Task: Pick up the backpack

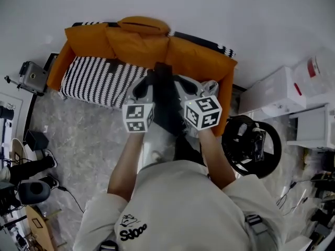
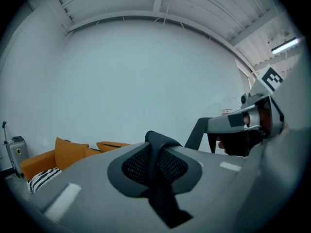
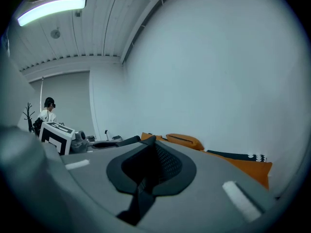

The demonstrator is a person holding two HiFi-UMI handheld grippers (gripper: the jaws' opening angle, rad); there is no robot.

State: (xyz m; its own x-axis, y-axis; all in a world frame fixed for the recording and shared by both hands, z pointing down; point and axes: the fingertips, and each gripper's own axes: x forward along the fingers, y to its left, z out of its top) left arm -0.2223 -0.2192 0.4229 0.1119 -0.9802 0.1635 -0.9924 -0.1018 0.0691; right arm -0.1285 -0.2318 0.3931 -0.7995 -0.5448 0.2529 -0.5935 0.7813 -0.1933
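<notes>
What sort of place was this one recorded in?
Probably a studio or lab with a staged living-room corner, not a home: an orange sofa stands against a bare white wall, equipment on a stand sits beside it, and a tube light hangs from a ribbed ceiling.

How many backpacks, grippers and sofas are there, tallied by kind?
Backpack: 1
Grippers: 2, left gripper and right gripper, both shut on the backpack
Orange sofa: 1
Total: 4
</notes>
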